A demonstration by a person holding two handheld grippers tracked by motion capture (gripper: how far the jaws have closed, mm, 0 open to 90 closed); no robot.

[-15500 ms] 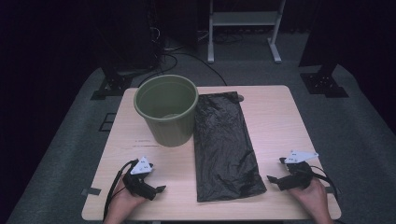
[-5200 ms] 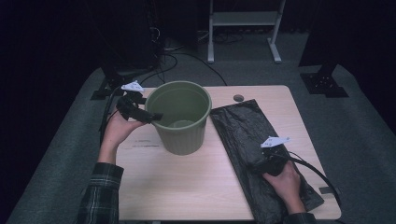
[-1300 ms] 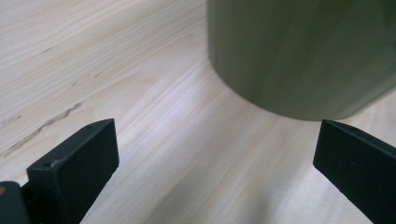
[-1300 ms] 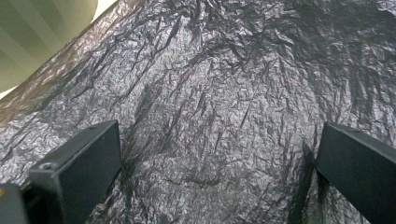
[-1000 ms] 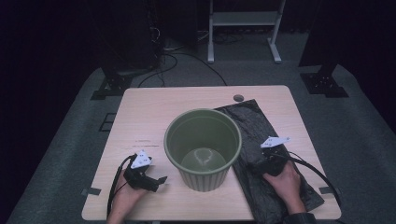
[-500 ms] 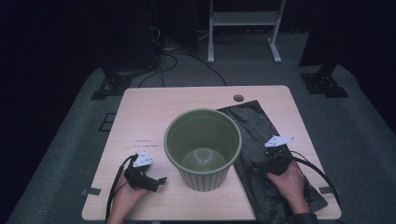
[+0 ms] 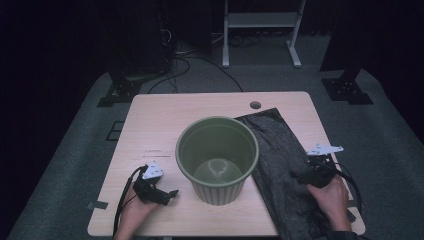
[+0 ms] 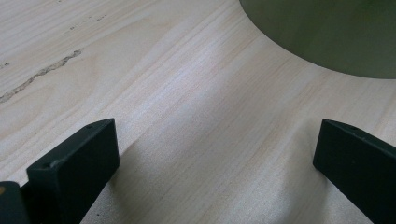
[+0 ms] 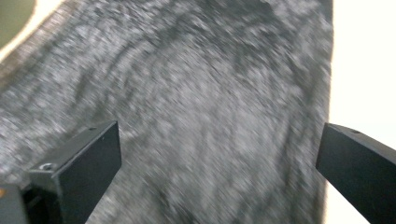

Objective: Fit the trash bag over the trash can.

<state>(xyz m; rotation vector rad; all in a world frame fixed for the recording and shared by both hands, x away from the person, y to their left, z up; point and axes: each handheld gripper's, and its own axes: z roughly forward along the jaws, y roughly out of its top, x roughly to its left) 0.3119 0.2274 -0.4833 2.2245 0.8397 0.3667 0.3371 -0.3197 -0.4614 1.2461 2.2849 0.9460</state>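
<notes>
A green bucket (image 7: 218, 158) stands upright and hollow near the front middle of the wooden table (image 7: 190, 112). To its right lies a flat black plastic bag (image 7: 285, 170), running from the table's middle back toward the front right corner. My left gripper (image 7: 167, 195) rests low on the table left of the bucket, jaws wide apart with bare wood between them (image 8: 219, 154); the bucket's wall (image 8: 327, 32) shows ahead. My right gripper (image 7: 300, 176) hovers over the bag, open, with the crinkled black plastic (image 9: 210, 116) spread under its jaws.
A small round hole (image 7: 255, 105) sits near the table's far edge. Dark stands and cables (image 7: 195, 55) lie on the grey floor behind the table. A white shelf frame (image 7: 260, 22) stands at the back.
The right gripper has shifted slightly to the right and forward over the bag. The left gripper and the bucket have stayed put.
</notes>
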